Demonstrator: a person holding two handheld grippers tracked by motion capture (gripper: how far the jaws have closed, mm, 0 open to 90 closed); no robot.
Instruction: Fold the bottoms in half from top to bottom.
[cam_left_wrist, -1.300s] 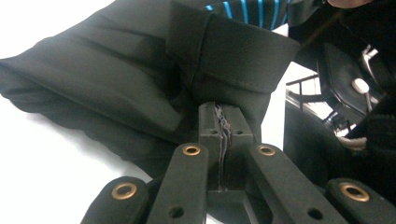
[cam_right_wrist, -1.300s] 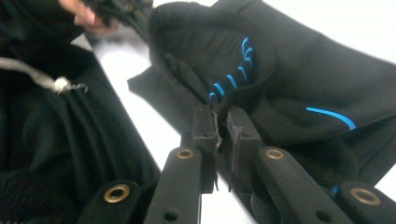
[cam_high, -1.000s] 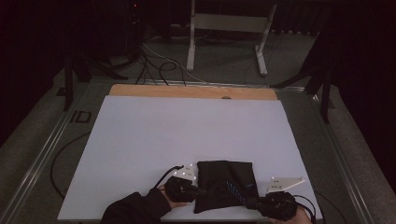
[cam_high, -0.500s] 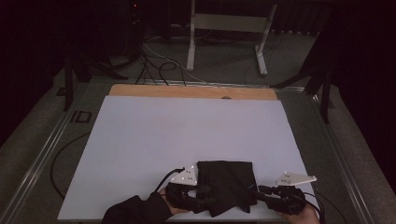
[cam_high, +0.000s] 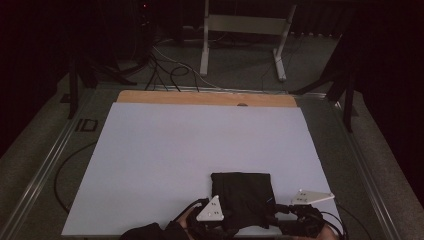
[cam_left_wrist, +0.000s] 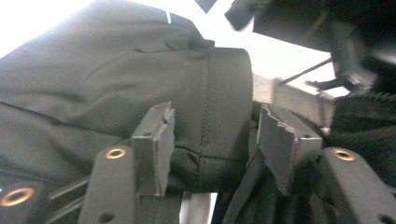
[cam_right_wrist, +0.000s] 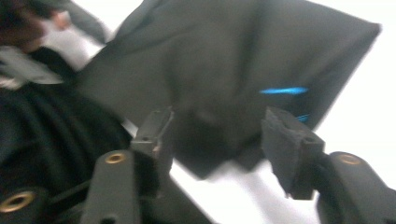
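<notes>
Release is the step in hand: you have laid the folded black garment (cam_high: 243, 199) flat on the white table (cam_high: 165, 165), at about 6 o'clock on its surface, close to the near edge. Your left gripper (cam_high: 216, 227) sits at the cloth's 7 o'clock corner and your right gripper (cam_high: 284, 216) at its 4 o'clock corner. Both have just been opening. In the left gripper view a stitched fold of the garment (cam_left_wrist: 140, 84) lies between the spread jaws, with daylight beside the right pad, so nothing is pinched. In the right gripper view the cloth's corner (cam_right_wrist: 219, 154) lies between jaws that stand apart from it. The fold appears finished, in my judgement. Your next move calls for drawing both grippers straight back toward 6 o'clock, lifting slightly so no pad drags the seam and disturbs the fold.
</notes>
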